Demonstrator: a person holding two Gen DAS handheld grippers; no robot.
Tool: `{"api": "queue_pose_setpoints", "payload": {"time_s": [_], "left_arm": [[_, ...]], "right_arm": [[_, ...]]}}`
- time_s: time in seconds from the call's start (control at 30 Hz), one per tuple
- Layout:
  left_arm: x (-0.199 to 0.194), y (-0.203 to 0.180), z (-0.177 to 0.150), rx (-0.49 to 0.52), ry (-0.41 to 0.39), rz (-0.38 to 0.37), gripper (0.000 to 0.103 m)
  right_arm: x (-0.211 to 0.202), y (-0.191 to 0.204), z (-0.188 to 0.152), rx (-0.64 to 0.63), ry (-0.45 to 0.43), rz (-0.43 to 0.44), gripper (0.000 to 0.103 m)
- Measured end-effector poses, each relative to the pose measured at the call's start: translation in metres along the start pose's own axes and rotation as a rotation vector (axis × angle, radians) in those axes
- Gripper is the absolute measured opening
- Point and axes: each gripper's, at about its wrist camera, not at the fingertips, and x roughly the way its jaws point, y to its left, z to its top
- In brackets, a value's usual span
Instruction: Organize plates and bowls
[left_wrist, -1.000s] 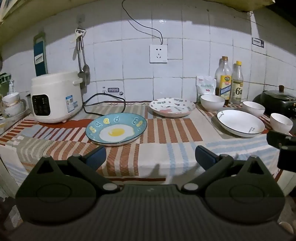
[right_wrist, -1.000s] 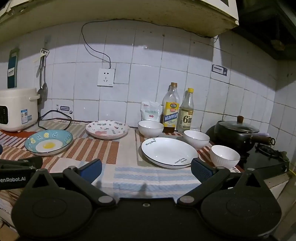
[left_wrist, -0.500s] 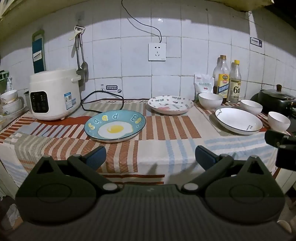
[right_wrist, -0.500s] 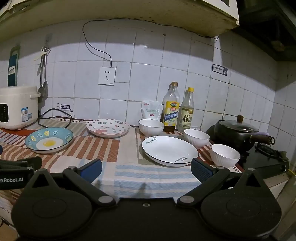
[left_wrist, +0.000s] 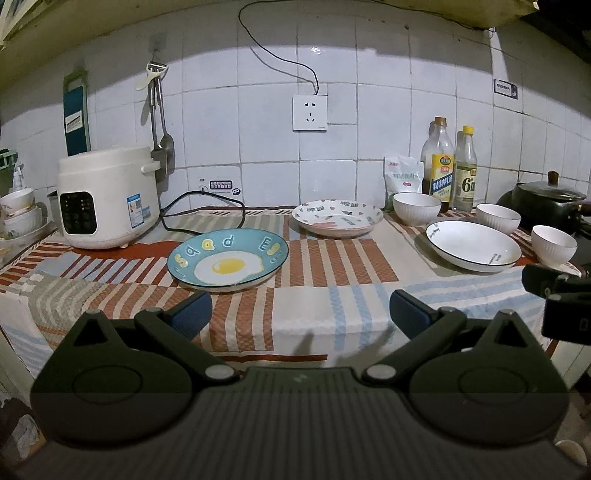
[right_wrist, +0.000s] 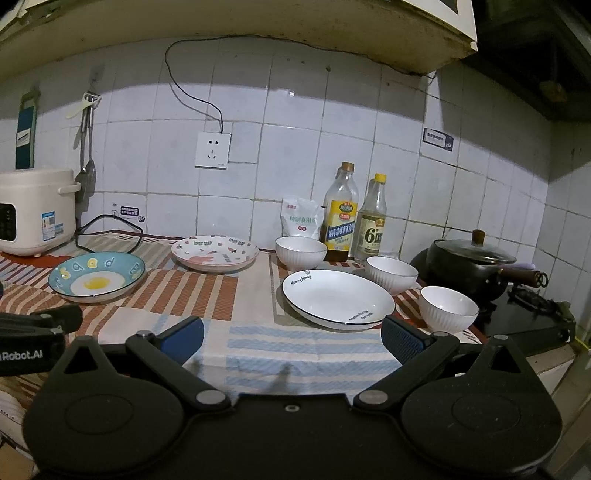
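Both tools hang short of the cloth-covered counter (left_wrist: 314, 280) with fingers spread wide and empty: the left gripper (left_wrist: 301, 314) faces the blue egg-print plate (left_wrist: 228, 259), the right gripper (right_wrist: 291, 338) faces the white plate (right_wrist: 338, 298). Relative to the frames half a second and one second earlier, no dish has moved; both views have merely shifted slightly, the white plate sitting a little lower in the right wrist view. The patterned plate (left_wrist: 338, 216) lies behind near the wall, and three white bowls (right_wrist: 301, 252) (right_wrist: 391, 274) (right_wrist: 448, 308) flank the white plate's far and right sides, apart from one another.
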Motion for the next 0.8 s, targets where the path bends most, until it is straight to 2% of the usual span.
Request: {"api": "queue_pose_setpoints", "payload": {"time_s": [0.13,0.3,0.47,0.8], "left_arm": [[0.000,0.000,-0.002,-0.002,0.000,0.000,0.103],[0.000,0.001,-0.002,-0.003,0.001,0.001,0.103],[-0.001,0.002,-0.001,-0.022,-0.001,-0.030,0.103],[-0.001,0.001,-0.001,-0.008,-0.013,-0.015,0.103]], "right_arm": [[-0.009,0.000,0.000,-0.008,-0.039,0.005,0.103],[-0.009,-0.002,-0.001,0.000,-0.038,0.008,0.103],[-0.008,-0.004,-0.002,0.005,-0.029,-0.005,0.103],[-0.012,-0.006,-0.004,0.002,-0.041,-0.008,0.103]]}}
